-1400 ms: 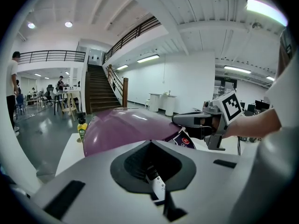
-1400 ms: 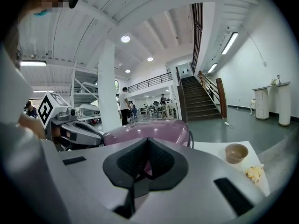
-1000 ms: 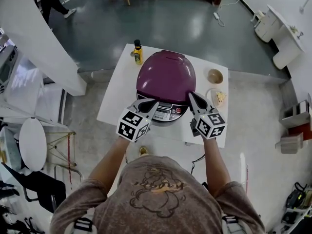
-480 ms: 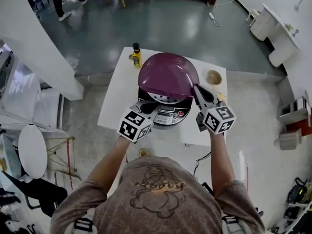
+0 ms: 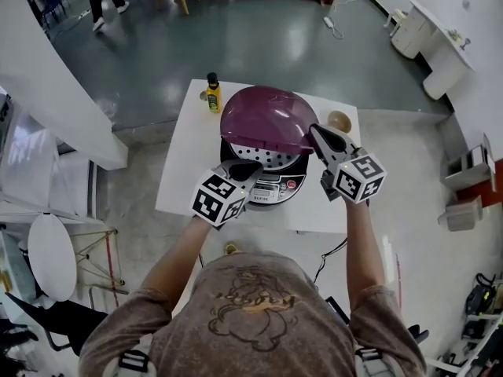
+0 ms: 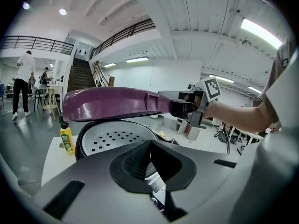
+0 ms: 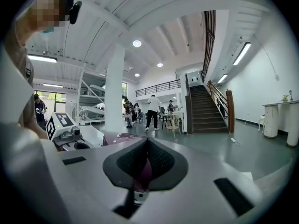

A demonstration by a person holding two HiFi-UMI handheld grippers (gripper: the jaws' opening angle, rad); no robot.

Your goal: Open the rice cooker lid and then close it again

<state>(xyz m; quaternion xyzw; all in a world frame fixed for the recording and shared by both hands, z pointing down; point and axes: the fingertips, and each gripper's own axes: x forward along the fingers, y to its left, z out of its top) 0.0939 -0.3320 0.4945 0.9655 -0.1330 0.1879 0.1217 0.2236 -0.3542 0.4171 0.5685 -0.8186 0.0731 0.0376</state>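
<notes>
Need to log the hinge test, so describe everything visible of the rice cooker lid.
The lid is a glossy purple dome, plastic-looking, with a thick rim. It stands partly open, front edge raised above the perforated white plate in the cooker. The shut right tongs meet its front-right edge.

Glossy purple domed rice cooker lid [image 7: 117,137]: largely hidden behind right gripper [image 7: 147,142]. White control panel [image 6: 155,186] below left gripper [image 6: 150,144]: print unreadably small.

The white table [image 5: 182,167] carries the rice cooker [image 5: 267,124], a yellow bottle [image 5: 212,96] and a bowl [image 5: 339,121].
</notes>
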